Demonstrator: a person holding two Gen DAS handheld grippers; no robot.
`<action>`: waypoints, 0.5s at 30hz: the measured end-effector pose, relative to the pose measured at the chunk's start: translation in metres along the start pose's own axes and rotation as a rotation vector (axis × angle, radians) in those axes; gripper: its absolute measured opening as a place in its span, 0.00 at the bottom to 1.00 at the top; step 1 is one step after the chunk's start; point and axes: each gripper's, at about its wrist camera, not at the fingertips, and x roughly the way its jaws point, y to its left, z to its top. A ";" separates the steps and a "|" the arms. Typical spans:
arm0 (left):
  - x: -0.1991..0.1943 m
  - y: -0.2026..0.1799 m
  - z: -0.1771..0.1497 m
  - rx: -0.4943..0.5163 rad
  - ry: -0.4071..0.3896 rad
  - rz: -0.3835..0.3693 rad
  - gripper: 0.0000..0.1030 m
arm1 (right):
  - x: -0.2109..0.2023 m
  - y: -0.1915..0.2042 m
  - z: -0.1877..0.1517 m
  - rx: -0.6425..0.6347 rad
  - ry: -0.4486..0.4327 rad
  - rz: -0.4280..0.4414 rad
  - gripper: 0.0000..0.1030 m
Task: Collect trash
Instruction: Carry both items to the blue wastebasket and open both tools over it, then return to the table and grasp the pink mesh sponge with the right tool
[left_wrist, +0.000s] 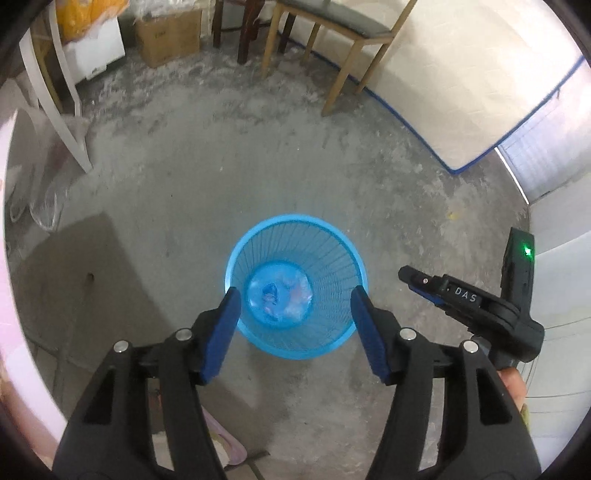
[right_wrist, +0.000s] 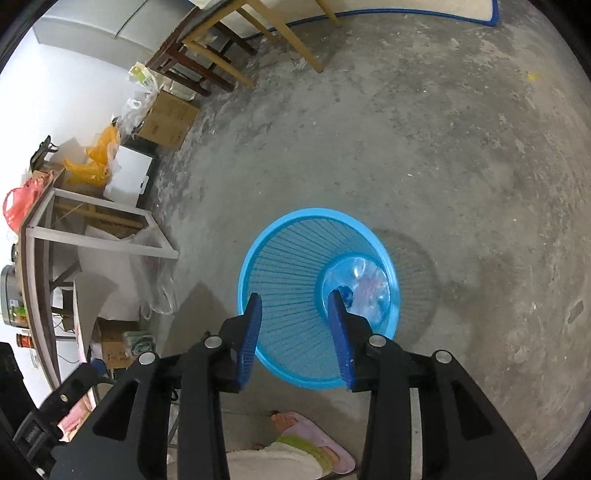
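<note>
Over the blue basket, which stands upright on the concrete floor well clear of the furniture, both grippers point down into its mouth. Left gripper: released, jaws wide, nothing between the pads. Right gripper: jaws parted, narrower gap than the left, also nothing gripped. Trash lies at the basket bottom, a crumpled clear-plastic heap w/ blue and pink bits; the heap is too blurred to say how many pieces.

Judgement: drop step appears done or nearly so. To do it well: keep both jaws apart until each is seen free of clinging film, lift straight up w/o knocking the rim (light basket, prob. tips easily), then move off to search for further litter.

Count, as seen:
- baskets: 1
- grippers: 2; the right one also shows at the right side of the left view.
- trash heaps in basket: 1
- pale wooden chair: 1, at far edge of floor; a darker one beside it, partly hidden
- cardboard box by the wall: 1
- yellow bag: 1, red bag: 1
- foot in slipper: 1, near edge of floor.
</note>
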 end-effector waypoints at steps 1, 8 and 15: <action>-0.008 0.001 -0.002 0.005 -0.014 -0.004 0.58 | -0.005 0.001 -0.002 -0.003 -0.006 0.006 0.36; -0.085 -0.005 -0.027 0.051 -0.149 -0.058 0.67 | -0.059 0.017 -0.030 -0.076 -0.058 0.052 0.48; -0.187 0.007 -0.099 0.047 -0.372 -0.146 0.76 | -0.117 0.054 -0.081 -0.194 -0.087 0.126 0.65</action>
